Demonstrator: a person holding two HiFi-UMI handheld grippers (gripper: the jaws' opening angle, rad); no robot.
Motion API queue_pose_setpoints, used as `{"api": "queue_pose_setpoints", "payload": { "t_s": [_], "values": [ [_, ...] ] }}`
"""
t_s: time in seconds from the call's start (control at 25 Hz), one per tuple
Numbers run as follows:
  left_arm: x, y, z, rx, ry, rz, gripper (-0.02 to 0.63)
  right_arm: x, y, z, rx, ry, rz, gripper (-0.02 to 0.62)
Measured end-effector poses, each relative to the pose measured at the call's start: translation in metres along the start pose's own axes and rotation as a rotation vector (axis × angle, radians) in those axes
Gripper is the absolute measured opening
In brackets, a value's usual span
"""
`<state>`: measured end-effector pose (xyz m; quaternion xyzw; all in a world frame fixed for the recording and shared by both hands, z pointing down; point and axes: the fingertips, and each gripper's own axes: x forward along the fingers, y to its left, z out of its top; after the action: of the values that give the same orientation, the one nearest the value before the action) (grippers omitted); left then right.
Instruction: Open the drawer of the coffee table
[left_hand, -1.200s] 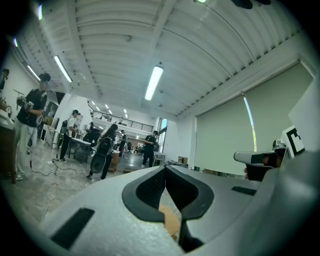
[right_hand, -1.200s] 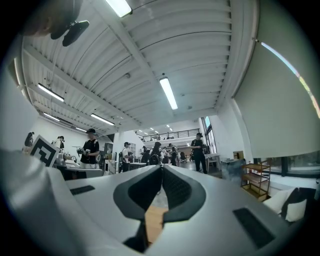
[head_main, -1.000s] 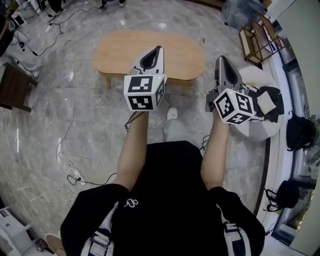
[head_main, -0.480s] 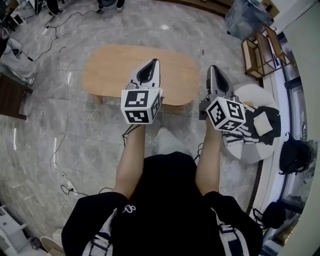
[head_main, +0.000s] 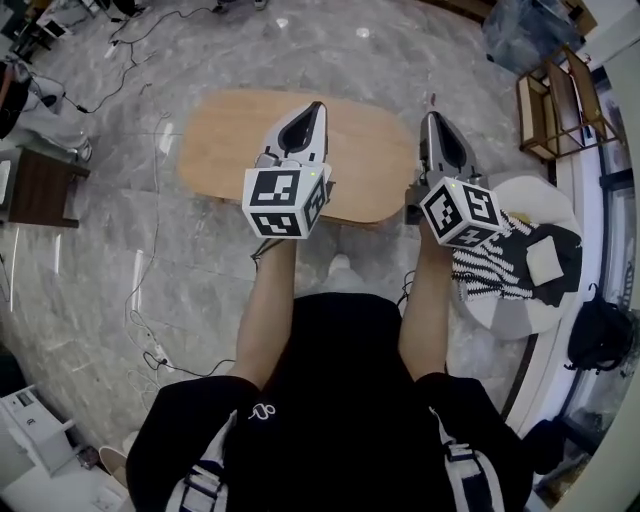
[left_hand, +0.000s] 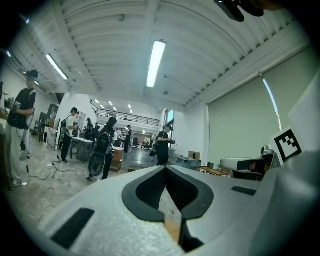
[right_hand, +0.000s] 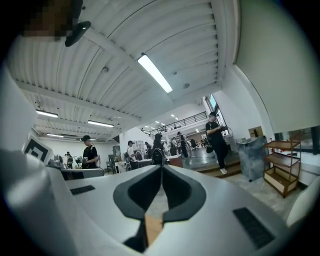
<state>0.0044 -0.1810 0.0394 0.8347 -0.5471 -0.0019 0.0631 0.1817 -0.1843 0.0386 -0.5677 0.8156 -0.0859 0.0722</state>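
The coffee table (head_main: 215, 150) is a low oval with a light wooden top, standing just ahead of the person in the head view. Its drawer is hidden below the top. My left gripper (head_main: 318, 106) is held level over the table's middle, jaws shut with nothing between them. My right gripper (head_main: 432, 118) hangs level over the table's right end, also shut and empty. In the left gripper view the left gripper (left_hand: 165, 167) points out across the room, tips together. The right gripper (right_hand: 161, 166) shows the same in the right gripper view. A sliver of tabletop shows between each pair of jaws.
A round white side table (head_main: 510, 315) with a striped cloth and a black item stands close at the right. A wooden shelf (head_main: 560, 100) is at the far right, a dark table (head_main: 40, 185) at the left. Cables (head_main: 140, 300) trail on the marble floor. Several people stand farther off.
The person has stepped closer to the coffee table, so it now lies under both grippers. Both grippers stay shut and empty.
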Motion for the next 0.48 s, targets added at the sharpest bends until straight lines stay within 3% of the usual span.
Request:
{"api": "queue_pose_setpoints", "payload": {
  "t_s": [0.2,0.48],
  "values": [
    [0.022,-0.004,0.011,0.012,-0.008,0.011,0.009,0.016,-0.022,0.014,0.023,-0.01,0.005,0.012],
    [0.03,0.021,-0.003,-0.016,0.009,0.035,0.009,0.041,-0.018,-0.01,0.05,0.038,0.031,0.012]
  ]
}}
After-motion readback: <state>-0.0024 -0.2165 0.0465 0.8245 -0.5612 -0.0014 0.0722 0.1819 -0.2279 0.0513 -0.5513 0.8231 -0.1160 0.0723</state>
